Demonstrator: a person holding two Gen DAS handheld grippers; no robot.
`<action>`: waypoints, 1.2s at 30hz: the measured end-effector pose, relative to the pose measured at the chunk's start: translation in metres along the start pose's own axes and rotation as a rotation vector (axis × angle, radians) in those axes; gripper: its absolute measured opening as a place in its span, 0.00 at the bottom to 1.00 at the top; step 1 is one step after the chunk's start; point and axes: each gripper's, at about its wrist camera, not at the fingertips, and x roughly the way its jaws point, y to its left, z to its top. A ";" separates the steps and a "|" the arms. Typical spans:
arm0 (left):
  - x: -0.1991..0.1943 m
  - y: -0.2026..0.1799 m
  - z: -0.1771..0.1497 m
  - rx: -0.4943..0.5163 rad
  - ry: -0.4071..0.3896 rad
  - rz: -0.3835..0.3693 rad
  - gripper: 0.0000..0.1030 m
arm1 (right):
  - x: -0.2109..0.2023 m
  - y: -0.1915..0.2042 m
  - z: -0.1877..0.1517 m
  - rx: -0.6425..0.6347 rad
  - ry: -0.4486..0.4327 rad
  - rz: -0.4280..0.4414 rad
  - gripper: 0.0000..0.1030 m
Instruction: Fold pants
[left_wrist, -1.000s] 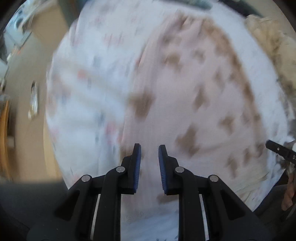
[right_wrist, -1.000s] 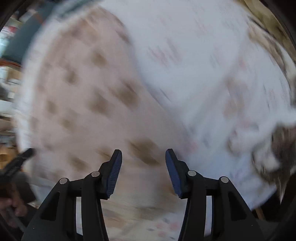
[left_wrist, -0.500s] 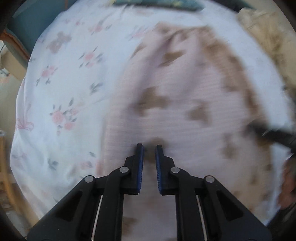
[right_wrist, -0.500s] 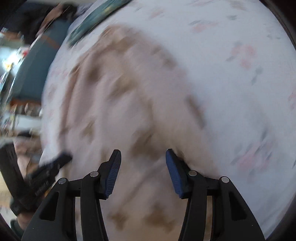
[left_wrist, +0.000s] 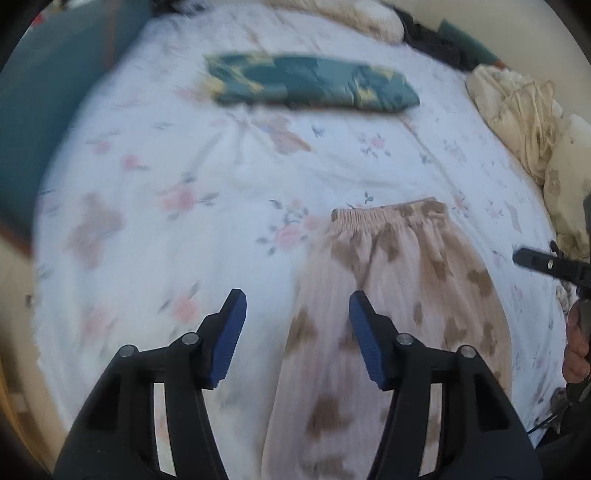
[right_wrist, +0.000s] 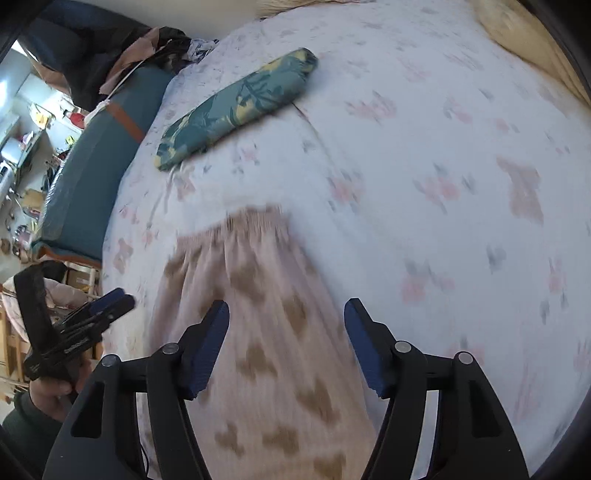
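- Both grippers have pulled up and back from the cloth, and the left gripper (left_wrist: 294, 314), nearly pinched shut half a second ago, now has its fingers spread wide.
- Its blue fingers (left_wrist: 228, 334) hold nothing and hang in the air above the bed.
- So does the right gripper (right_wrist: 286, 325): fingers wide apart, nothing between them.
- Under both lie the pants (left_wrist: 402, 295), pink with brown patches, flat on the flowery bed sheet (left_wrist: 166, 177).
- Their long way runs straight away from the fingers, with the stretchy waistband (left_wrist: 388, 213) at the far end.
- From the left gripper they lie a bit to the right; the right gripper sits over their middle, so I think it is nearer.
- Farther off rests a folded green cloth (left_wrist: 310, 81).
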 end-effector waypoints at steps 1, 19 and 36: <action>0.011 -0.001 0.007 0.013 0.018 -0.033 0.53 | 0.009 0.004 0.012 -0.010 0.003 -0.004 0.65; 0.006 -0.049 0.059 0.333 -0.048 -0.075 0.01 | 0.070 0.048 0.054 -0.327 0.037 -0.097 0.07; -0.166 -0.118 -0.103 0.469 -0.147 -0.049 0.01 | -0.108 0.088 -0.106 -0.450 -0.088 -0.019 0.07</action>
